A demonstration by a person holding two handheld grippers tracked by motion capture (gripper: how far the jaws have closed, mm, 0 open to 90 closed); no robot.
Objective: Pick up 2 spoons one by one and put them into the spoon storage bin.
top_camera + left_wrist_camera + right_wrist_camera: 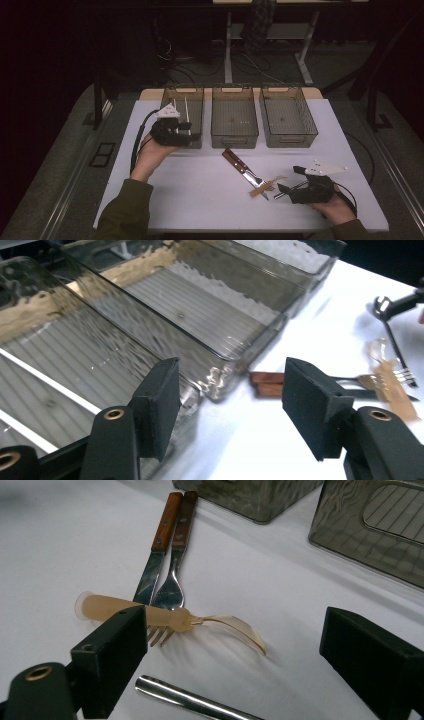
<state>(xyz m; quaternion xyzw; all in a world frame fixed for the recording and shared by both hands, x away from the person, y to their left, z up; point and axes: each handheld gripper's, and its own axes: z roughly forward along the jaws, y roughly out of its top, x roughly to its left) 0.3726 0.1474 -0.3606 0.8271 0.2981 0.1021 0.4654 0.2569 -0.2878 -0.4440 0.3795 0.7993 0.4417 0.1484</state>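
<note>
My left gripper (190, 134) hovers at the front of the left smoky bin (196, 102), jaws open with nothing between them (230, 390). Two white sticks (180, 107) lie in that bin (30, 375). A knife and fork with wooden handles (239, 166) lie side by side mid-table (172, 525). An amber plastic spoon (265, 187) rests across their tips (150, 612). My right gripper (291, 181) sits low at the table's front right, open (240, 630). A bare metal utensil handle (190, 700) lies on the table between its jaws, untouched by the pads.
Three translucent bins stand in a row at the back of the white table (200, 200); the middle bin (234, 141) and right bin (290, 141) hold nothing visible. Dark floor, cables and desk legs lie beyond.
</note>
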